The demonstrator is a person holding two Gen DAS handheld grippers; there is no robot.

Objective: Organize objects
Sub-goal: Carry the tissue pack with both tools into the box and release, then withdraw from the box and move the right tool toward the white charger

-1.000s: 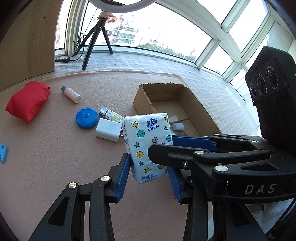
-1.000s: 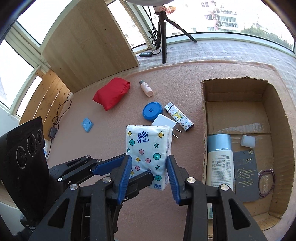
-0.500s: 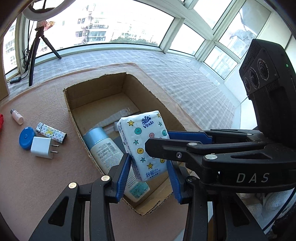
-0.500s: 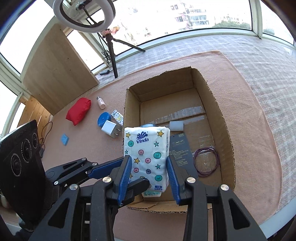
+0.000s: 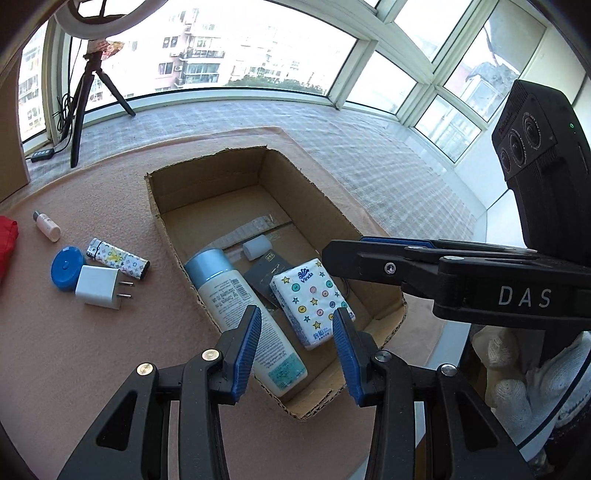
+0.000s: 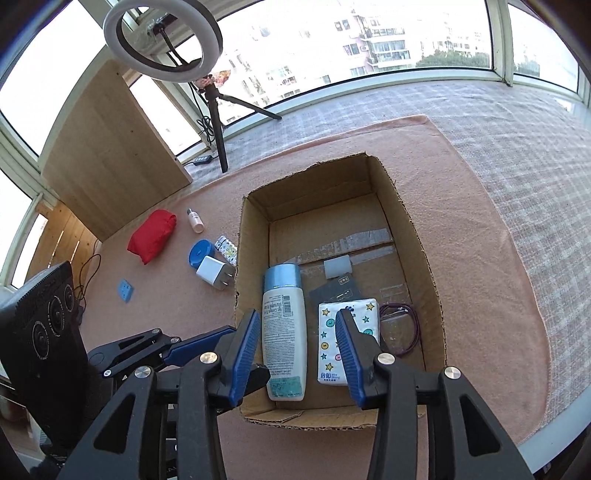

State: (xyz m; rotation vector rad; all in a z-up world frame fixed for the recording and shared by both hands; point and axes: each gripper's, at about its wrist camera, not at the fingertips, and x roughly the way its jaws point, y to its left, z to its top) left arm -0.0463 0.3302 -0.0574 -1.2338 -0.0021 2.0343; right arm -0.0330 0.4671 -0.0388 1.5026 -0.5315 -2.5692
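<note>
The cardboard box is plain raw corrugated, matt brown with ragged cut edges, sitting on a fuzzy pinkish mat that looks like felt or short-pile carpet. Tissue pack has that slightly shiny soft plastic wrap, and the lotion bottle is smooth glossy plastic. Gripper fingers are matt black plastic with ribbed blue pads and shiny metal screws

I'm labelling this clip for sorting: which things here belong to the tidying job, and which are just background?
Job: cardboard box; in it tissue pack, lotion bottle, dark card, purple cord; still on the mat white charger, blue round case, patterned lighter, small bottle, red pouch.

Background: ring light, tripod, wooden board.
</note>
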